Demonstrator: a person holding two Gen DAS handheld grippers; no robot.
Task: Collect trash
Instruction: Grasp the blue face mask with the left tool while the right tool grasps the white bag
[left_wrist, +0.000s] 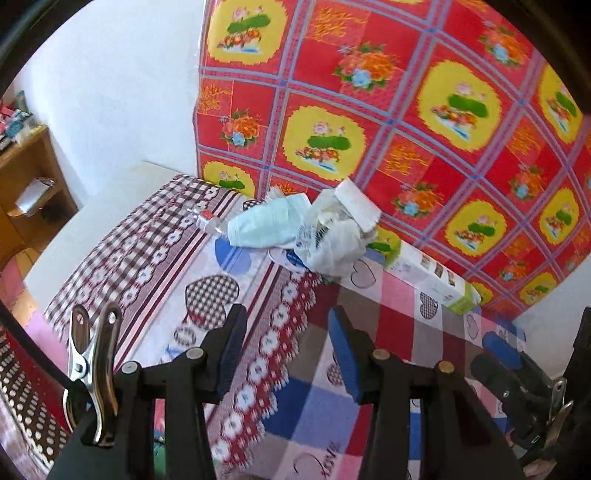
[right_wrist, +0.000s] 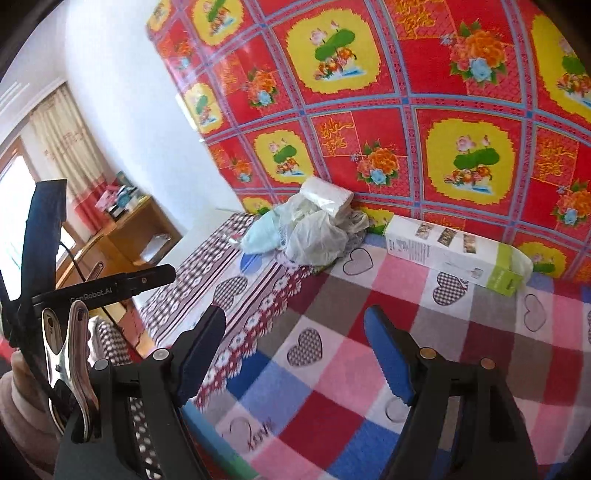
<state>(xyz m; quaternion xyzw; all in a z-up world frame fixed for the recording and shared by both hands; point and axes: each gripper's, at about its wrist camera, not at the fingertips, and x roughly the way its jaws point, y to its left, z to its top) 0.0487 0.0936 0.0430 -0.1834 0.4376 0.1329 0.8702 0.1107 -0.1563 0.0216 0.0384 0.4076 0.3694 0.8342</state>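
The left hand-held gripper (left_wrist: 286, 349) hangs over the checked blanket (left_wrist: 388, 332) with its blue pads spread and nothing between them, and the right hand-held gripper (right_wrist: 295, 354) is spread wider, also empty. Both point down toward the trash at the far side of the bed, against the red floral wall cloth (right_wrist: 406, 110). Left to right there: a small clear bottle (left_wrist: 207, 221), a pale crumpled wad (left_wrist: 266, 221), a heap of white plastic bags (left_wrist: 332, 236), then a long white-and-green box (left_wrist: 432, 277) lying flat along the wall. To do this well, I'd bring one gripper in low and pinch a thick fold of bag, not a loose edge, and leave the box for a wide grasp across its narrow side. Something blue peeks from under the heap, possibly a wrapper; it's too buried to tell. No bin shows anywhere.
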